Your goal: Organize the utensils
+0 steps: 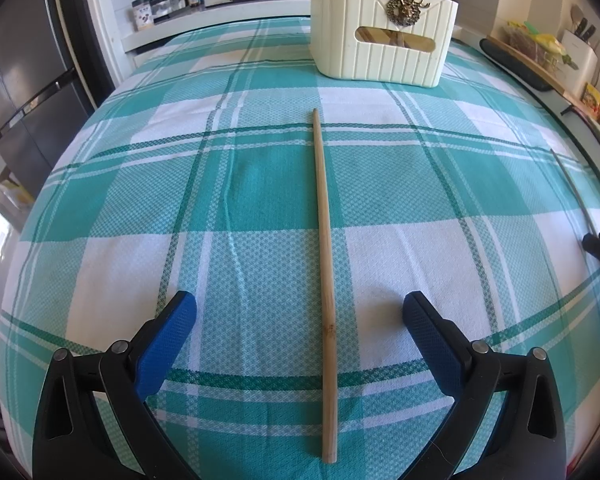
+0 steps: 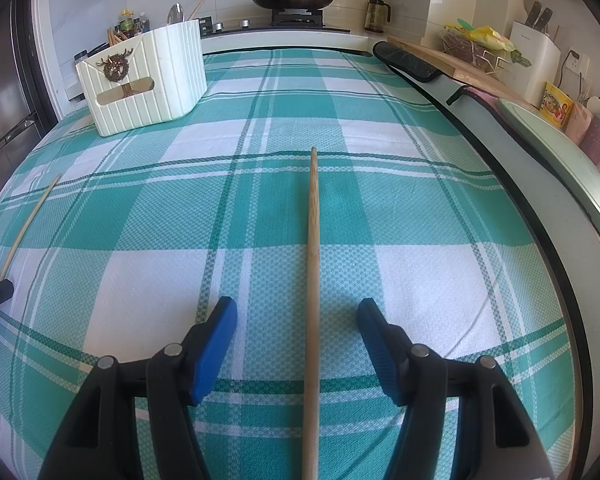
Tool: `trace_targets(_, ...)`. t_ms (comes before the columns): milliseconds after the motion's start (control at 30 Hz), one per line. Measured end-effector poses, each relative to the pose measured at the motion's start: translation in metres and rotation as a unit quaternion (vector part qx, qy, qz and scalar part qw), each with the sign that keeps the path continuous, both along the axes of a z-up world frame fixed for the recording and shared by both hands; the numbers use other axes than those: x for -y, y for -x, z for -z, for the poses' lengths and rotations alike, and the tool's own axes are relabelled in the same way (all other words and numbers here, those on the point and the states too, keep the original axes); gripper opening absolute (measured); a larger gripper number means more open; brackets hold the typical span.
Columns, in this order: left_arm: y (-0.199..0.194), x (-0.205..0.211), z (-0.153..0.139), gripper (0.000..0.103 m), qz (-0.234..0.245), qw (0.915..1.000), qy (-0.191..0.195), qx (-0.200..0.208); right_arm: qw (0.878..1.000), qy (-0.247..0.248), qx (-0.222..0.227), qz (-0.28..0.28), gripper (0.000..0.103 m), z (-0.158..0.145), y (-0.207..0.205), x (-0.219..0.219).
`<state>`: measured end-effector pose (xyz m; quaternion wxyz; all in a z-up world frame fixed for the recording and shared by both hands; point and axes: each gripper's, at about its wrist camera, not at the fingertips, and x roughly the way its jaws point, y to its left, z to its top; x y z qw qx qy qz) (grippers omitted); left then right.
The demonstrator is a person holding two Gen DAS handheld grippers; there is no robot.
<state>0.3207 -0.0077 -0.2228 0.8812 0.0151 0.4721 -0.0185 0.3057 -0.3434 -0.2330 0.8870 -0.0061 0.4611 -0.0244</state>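
Left wrist view: left gripper (image 1: 299, 312) gapes wide, empty, straddling one chopstick (image 1: 325, 280) lying on the checked cloth (image 1: 100, 208), thin tip toward the far cream caddy (image 1: 380, 40). Closing squarely on its thick near end should avoid rolling it.

Right wrist view: right gripper (image 2: 296, 320) likewise spread, nothing held, a second chopstick (image 2: 313, 280) between its fingers. Count: two chopsticks, one caddy at far left.

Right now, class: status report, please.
Left claw open, astride one chopstick. Right claw open, astride another. Utensil caddy ahead, nothing between.
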Motion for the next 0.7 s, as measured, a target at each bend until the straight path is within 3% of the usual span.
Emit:
trace_targets(100,-0.004,-0.003,-0.005,0.102,0.029,0.9994,0.004,-0.018,1.000,-0.008,-0.011,-0.003,0.064,-0.002,-0.002,0.003)
trace_targets(233,-0.017,-0.016,-0.026,0.102,0.069,0.9973,0.024,-0.014,0.997,-0.048,-0.064,-0.019,0.064,-0.010,-0.014,0.015)
trace_targets(400,-0.061,-0.010,-0.024,0.099,0.119,0.9911,0.018,-0.058,0.989,-0.065,-0.121,-0.046,0.064,-0.008,-0.047,0.025)
trace_targets(467,-0.081,-0.004,-0.015,0.082,0.123,0.9894,0.002,-0.077,0.990,-0.044,-0.119,-0.056,0.063,-0.008,-0.066,0.021)
trace_targets(600,-0.112,0.007,-0.011,0.071,0.124,0.9884,-0.010,-0.087,0.991,-0.029,-0.116,-0.062,0.040,-0.006,-0.110,0.012)
trace_targets(633,-0.117,0.009,-0.012,0.057,0.123,0.9886,-0.011,-0.086,0.992,-0.019,-0.113,-0.060,0.028,-0.007,-0.118,0.011)
trace_targets(667,-0.121,0.011,-0.014,0.040,0.123,0.9888,-0.010,-0.083,0.992,-0.017,-0.114,-0.059,0.008,-0.007,-0.126,0.009)
trace_targets(700,-0.124,0.012,-0.015,0.028,0.122,0.9890,-0.010,-0.083,0.991,-0.024,-0.118,-0.059,0.006,-0.007,-0.131,0.009)
